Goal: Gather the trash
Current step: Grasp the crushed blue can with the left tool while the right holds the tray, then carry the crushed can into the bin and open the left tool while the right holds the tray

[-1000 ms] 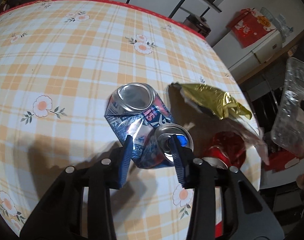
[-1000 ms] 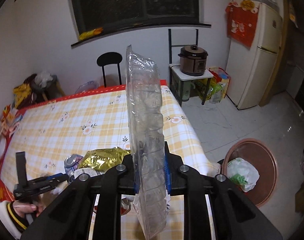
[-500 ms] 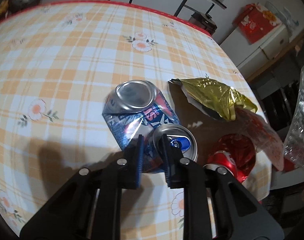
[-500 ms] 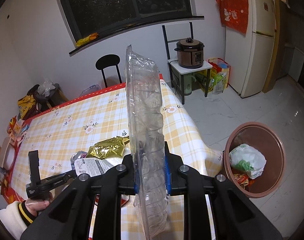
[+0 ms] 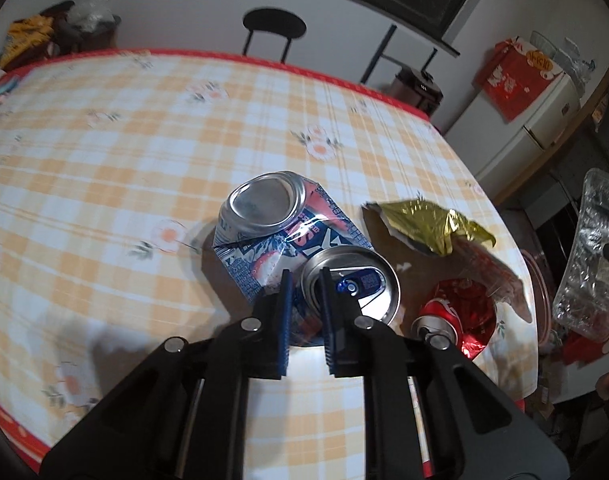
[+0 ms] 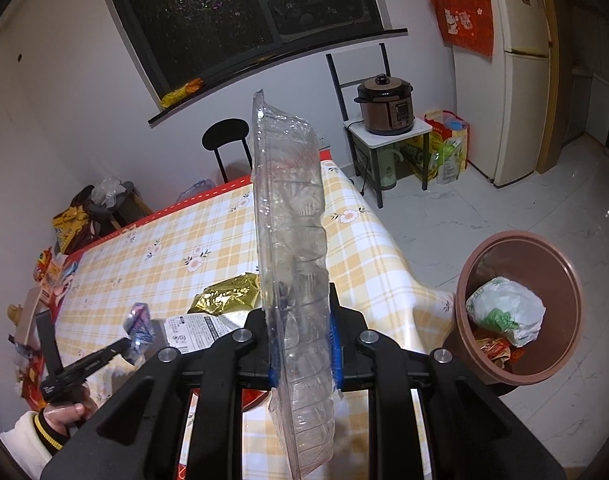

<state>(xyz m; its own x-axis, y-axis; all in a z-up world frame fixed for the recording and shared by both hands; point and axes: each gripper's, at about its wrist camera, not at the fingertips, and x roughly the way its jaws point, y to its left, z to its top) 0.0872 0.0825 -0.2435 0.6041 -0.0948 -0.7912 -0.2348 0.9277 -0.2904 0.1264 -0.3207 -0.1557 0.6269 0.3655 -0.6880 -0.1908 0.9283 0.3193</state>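
**Both grippers loaded above the checked tabletop**

The left gripper [image 5: 306,280] has just been closing and is now clamped on the rim of a crushed blue can [image 5: 288,240] — one finger outside the wall, the other inside the mouth — near the tabletop's [image 5: 104,152] right edge. In the right wrist view the can hangs from that gripper clear of the cloth. Just beside it, toward that edge, lie a gold foil wrapper [image 5: 428,224] and a crushed red can [image 5: 456,312].

The right gripper [image 6: 302,344] is clamped on a clear plastic tray [image 6: 292,216], held on edge and upright over the tabletop's corner. On the floor beyond that corner stands a brown bin [image 6: 568,280] — a white bag [image 6: 504,312] inside it.
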